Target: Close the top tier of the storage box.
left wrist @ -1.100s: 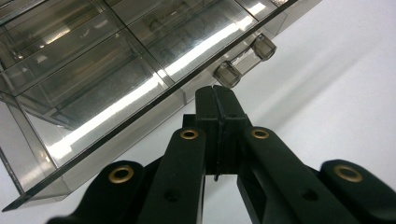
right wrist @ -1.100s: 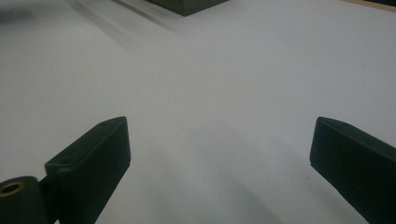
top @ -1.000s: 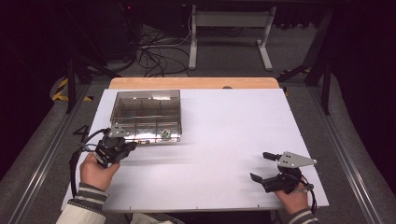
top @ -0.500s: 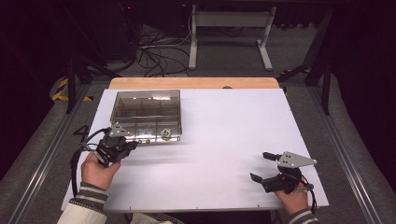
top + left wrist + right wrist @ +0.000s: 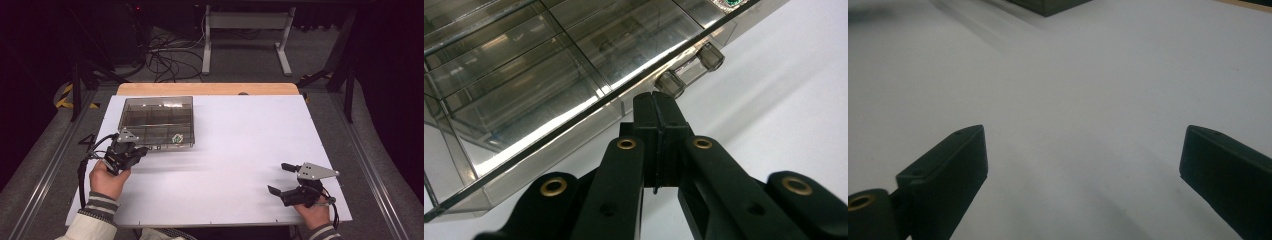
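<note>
A smoky clear compartment box [image 5: 157,122] with its lid down lies at the table's left. My left gripper [image 5: 140,150] is shut with nothing between its jaws, its tip just in front of the box's front edge. In the left gripper view the shut tips [image 5: 655,102] sit right below one of two clear latches [image 5: 671,82] on the box [image 5: 539,75]. My right gripper [image 5: 278,178] rests open near the front right of the table, far from the box. Its own view shows the two jaws wide apart around the gripper's middle [image 5: 1083,165], over bare white surface.
A small green-and-white item [image 5: 176,139] lies inside the box's front right compartment. The white table [image 5: 240,145] ends in a wooden strip [image 5: 207,89] at the back. Cables and a metal frame [image 5: 245,30] stand on the floor beyond.
</note>
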The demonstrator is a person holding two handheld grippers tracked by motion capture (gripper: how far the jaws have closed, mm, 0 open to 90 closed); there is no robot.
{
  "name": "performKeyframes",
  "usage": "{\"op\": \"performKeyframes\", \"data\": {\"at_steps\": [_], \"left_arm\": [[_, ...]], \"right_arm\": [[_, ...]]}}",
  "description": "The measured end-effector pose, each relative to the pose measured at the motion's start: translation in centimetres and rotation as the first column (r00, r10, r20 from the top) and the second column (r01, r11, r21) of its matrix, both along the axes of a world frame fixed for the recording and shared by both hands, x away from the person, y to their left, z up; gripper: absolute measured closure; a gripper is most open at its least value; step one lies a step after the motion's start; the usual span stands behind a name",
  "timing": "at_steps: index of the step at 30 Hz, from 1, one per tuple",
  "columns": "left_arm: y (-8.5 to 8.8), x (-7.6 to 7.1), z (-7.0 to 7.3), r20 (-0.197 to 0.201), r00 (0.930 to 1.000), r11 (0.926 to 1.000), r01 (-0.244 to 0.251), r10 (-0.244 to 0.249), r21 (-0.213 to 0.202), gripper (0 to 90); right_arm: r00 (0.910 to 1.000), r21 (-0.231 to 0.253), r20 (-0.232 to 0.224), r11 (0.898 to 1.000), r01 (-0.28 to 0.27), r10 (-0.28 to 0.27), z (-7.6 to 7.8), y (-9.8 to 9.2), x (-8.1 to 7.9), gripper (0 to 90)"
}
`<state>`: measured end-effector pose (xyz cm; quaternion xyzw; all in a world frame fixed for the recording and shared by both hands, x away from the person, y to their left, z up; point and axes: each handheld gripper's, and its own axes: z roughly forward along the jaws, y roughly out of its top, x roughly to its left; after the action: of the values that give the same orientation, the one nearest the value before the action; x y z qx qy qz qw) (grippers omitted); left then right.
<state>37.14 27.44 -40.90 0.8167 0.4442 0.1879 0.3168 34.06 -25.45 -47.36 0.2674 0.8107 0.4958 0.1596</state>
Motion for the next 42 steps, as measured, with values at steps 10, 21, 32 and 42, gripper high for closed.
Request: {"op": "performKeyframes", "data": {"at_steps": [10, 21, 32, 42], "left_arm": [[0.0, 1.0, -0.1, 0.022, 0.9993, 0.9992, -0.03, 0.03, -0.028, 89.5], [0.4, 2.0, -0.4, 0.035, 0.997, 0.9932, -0.066, 0.069, -0.096, 89.4], [0.1, 2.6, -0.4, 0.087, 0.9917, 0.9903, -0.085, 0.095, -0.11, 89.2], [-0.1, 3.2, -0.6, 0.115, 0.9859, 0.9878, -0.109, 0.122, -0.111, 89.0]], "right_arm": [[1.0, -0.001, 0.0, 1.0, -0.001, 0.001, 0.0, 0.0, 0.0, 5.9], [1.0, 0.0, -0.001, 1.0, 0.0, 0.0, 0.0, 0.0, 0.0, 5.9], [1.0, 0.002, -0.003, 1.0, 0.001, -0.001, 0.0, 0.0, 0.0, 5.9], [1.0, 0.002, -0.002, 1.0, 0.0, 0.0, 0.0, 0.0, 0.0, 5.9]]}}
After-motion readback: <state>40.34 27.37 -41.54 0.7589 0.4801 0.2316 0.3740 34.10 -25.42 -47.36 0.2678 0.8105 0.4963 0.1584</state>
